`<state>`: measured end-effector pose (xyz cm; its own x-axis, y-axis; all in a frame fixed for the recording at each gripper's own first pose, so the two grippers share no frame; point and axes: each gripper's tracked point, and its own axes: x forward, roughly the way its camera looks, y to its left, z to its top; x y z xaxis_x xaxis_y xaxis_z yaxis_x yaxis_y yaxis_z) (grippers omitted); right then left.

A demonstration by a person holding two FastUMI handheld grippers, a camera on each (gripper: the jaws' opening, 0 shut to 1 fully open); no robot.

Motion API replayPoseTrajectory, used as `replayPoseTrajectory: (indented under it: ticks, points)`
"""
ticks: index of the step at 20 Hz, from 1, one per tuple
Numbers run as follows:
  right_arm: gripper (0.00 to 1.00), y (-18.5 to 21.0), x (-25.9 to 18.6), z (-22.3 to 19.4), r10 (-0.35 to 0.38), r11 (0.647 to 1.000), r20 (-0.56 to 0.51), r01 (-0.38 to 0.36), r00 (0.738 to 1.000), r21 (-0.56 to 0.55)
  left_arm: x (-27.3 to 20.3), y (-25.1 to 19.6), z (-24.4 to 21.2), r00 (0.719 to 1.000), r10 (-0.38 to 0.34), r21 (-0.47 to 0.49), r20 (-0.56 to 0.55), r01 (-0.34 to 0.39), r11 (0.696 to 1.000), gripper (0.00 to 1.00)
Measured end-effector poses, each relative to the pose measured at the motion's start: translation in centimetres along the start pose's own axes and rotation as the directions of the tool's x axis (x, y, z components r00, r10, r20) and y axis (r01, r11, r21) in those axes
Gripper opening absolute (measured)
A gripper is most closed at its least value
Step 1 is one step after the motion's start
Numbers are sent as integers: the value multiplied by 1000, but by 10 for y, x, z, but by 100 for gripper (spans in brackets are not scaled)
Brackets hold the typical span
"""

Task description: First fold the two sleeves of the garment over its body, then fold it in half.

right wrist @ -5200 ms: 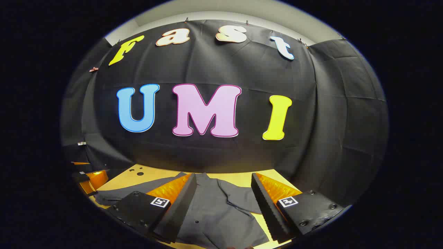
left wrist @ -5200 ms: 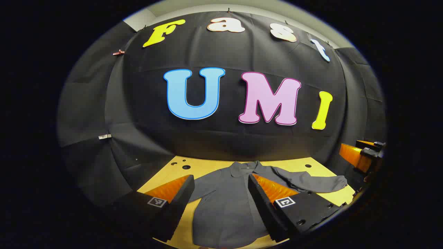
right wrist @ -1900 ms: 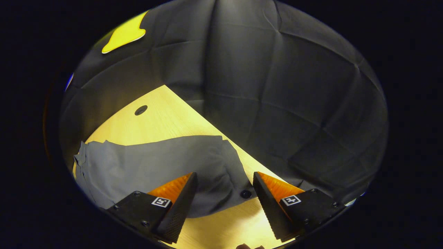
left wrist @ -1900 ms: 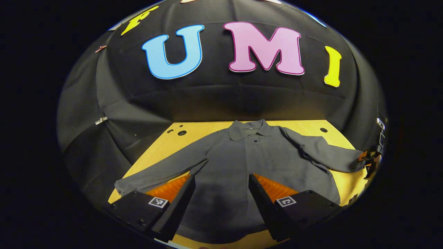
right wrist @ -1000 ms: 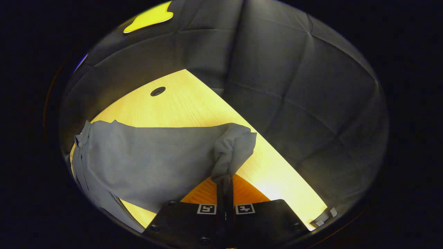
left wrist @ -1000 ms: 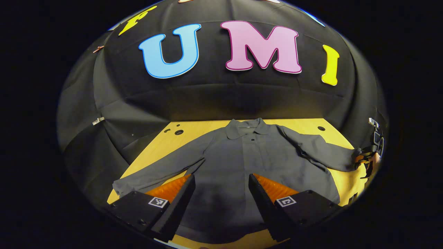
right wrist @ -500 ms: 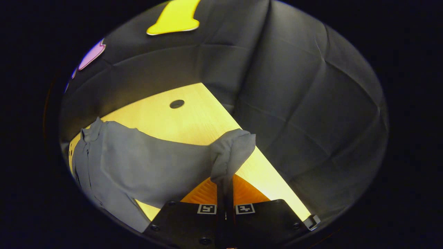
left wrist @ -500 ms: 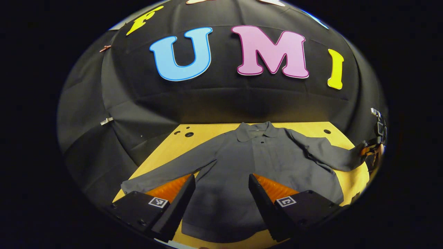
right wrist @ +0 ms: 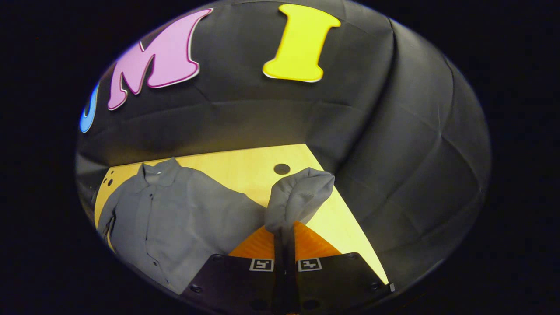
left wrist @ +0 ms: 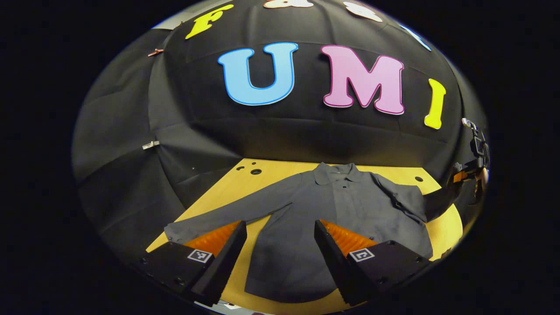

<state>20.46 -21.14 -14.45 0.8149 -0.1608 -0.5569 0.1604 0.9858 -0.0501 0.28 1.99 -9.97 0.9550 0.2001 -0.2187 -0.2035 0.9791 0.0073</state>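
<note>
With the right gripper (right wrist: 284, 234) pinched tight on the lifted sleeve (right wrist: 297, 197), I'd sweep it toward nine o'clock across the shirt (right wrist: 175, 214) and lay it flat, while the left gripper (left wrist: 280, 232) hangs wide open, empty.

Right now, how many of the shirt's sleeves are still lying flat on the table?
1. The left sleeve lies spread on the table. The other sleeve is lifted off it, pinched in the right gripper.

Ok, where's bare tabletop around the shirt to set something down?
Bare table runs behind the shirt's collar to the booth wall, and near the holes above the flat sleeve. The right gripper lifts the other sleeve, baring wood there. The middle is crowded.
</note>
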Motion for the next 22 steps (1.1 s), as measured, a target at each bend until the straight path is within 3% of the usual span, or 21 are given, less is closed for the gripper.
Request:
replayPoseTrajectory:
  ticks: [7,10,15,22]
  points:
    - [5,102,-17,48,123,991,49,-120,991,-59,-18,48,-22,998,56,-49,-6,-56,997,98]
    - [5,153,-23,58,185,978,54,-179,981,-108,-21,73,-25,996,88,-8,8,-88,996,98]
    - [5,251,-28,59,301,935,29,-289,953,-204,-22,101,-25,993,119,-27,19,-118,993,98]
    - [5,389,-34,33,429,853,-37,-418,903,-312,-25,128,-48,984,174,-136,-30,-177,975,98]
